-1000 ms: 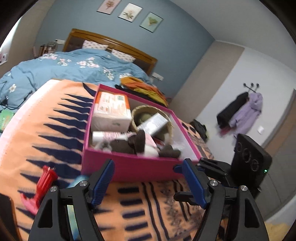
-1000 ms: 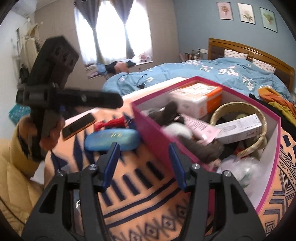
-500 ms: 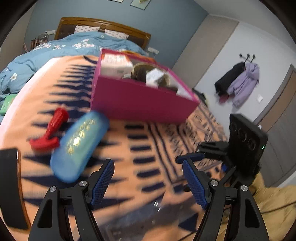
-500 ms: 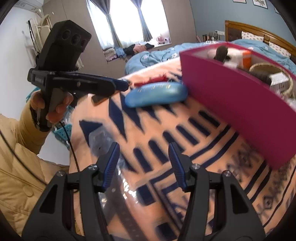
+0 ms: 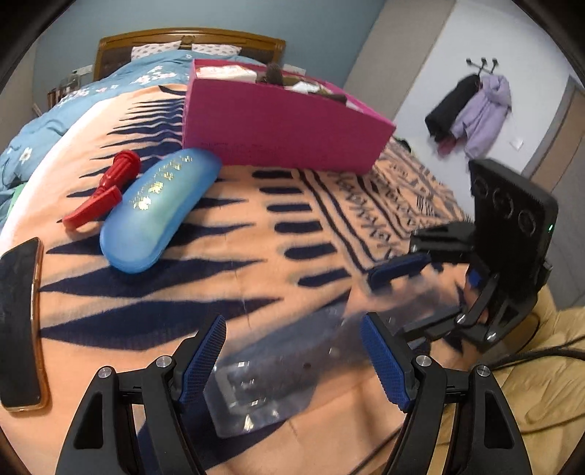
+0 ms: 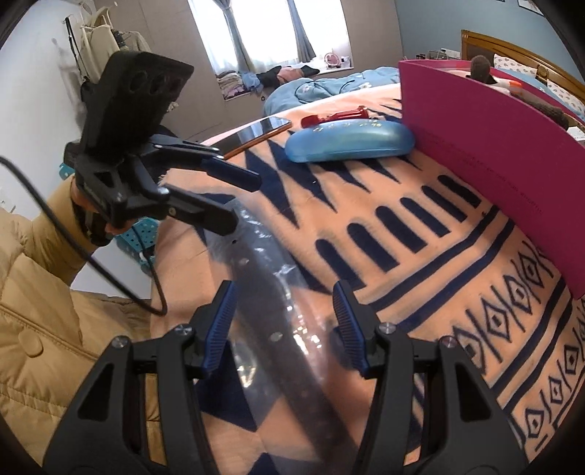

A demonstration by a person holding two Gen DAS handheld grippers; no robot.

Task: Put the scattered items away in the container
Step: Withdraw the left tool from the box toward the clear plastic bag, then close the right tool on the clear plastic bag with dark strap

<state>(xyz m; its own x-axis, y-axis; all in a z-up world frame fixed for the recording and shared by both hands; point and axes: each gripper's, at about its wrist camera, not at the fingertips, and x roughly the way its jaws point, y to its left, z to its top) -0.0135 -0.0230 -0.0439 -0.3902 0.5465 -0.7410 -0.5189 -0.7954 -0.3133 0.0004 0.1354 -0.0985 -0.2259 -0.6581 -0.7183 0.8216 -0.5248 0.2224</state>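
Note:
A dark belt in a clear plastic bag [image 5: 278,369] lies on the orange patterned blanket near its front edge; it also shows in the right wrist view [image 6: 278,310]. My left gripper [image 5: 292,361] is open, low over one end of the bag. My right gripper [image 6: 285,325] is open, its fingers either side of the bag's other end. A blue glasses case [image 5: 157,208], a red tool [image 5: 98,193] and a black phone [image 5: 18,321] lie on the blanket. The pink box [image 5: 285,128] holds several items.
The blanket [image 5: 256,255] covers a raised surface beside a bed with blue bedding [image 5: 73,106]. Coats [image 5: 471,109] hang on the far wall. The person's tan jacket [image 6: 44,329] is at the near edge. A window [image 6: 267,33] is at the back.
Both grippers have dropped away from the pink box and come down over the bagged belt at the blanket's near edge. Both stay open.

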